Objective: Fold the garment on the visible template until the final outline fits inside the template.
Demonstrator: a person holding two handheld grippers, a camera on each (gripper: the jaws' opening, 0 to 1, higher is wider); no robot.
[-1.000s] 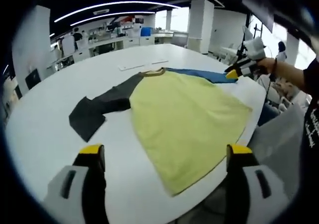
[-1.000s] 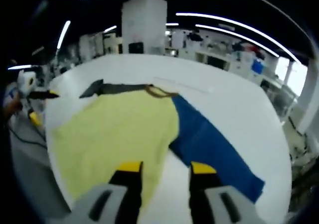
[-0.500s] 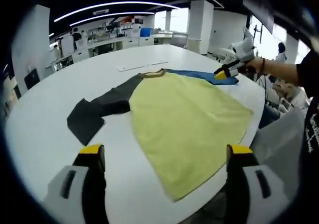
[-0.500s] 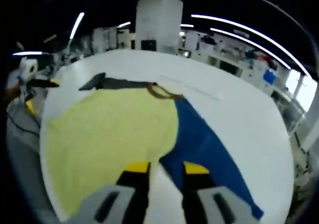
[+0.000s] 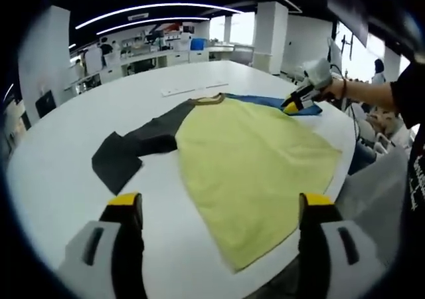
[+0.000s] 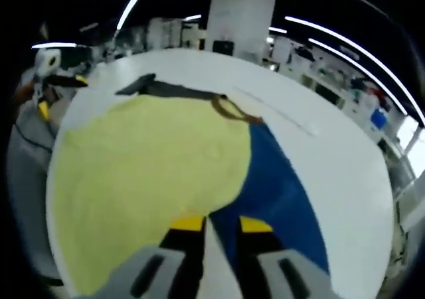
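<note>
A garment lies flat on the white table: yellow body, dark grey sleeve, blue sleeve. My left gripper hovers wide open at the near table edge, short of the yellow hem, with nothing between its jaws. My right gripper, held by a hand, is low over the blue sleeve's far end. In the right gripper view the right gripper has a narrow gap and sits where the blue sleeve meets the yellow body. The left gripper shows at far left.
A thin white strip lies on the table beyond the collar. A person's forearm reaches in from the right. The table edge runs close under the yellow hem. Desks, pillars and shelves stand in the room behind.
The right gripper has come down closer to the garment at the blue sleeve's junction, and its jaws have narrowed. The left gripper has barely moved and stays wide open.
</note>
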